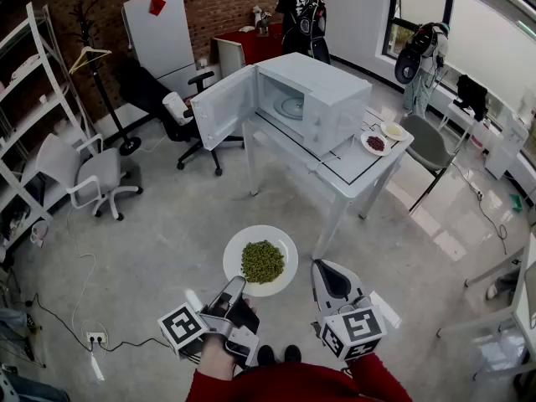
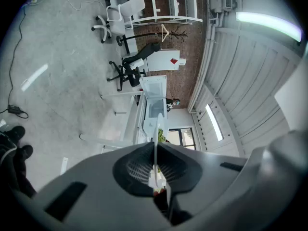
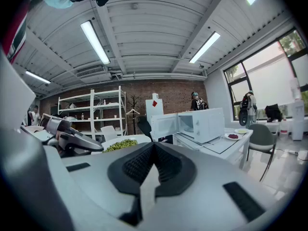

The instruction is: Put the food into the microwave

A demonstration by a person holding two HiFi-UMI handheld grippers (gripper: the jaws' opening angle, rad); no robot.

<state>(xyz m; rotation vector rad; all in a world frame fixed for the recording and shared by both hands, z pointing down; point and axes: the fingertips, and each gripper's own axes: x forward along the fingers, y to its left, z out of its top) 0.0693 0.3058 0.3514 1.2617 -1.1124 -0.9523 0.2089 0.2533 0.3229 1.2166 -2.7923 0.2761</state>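
The left gripper (image 1: 238, 286) is gripping the rim of the white plate (image 1: 281, 244) with green peas (image 1: 262, 261), over the floor. Just beside it, the right gripper (image 1: 323, 268) is hovering, jaws closed and empty. Farther ahead, the microwave (image 1: 322, 99) is standing open on the table (image 1: 368, 171).

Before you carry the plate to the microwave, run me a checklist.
1. Left hand-held gripper clamped on the plate rim: ok.
2. Green beans heaped mid-plate, away from the rim: ok.
3. Microwave door open: ok.
4. Turntable inside bare: ok.
5. Right hand-held gripper shut, nothing in it: ok.
6. Plate held level: cannot tell.
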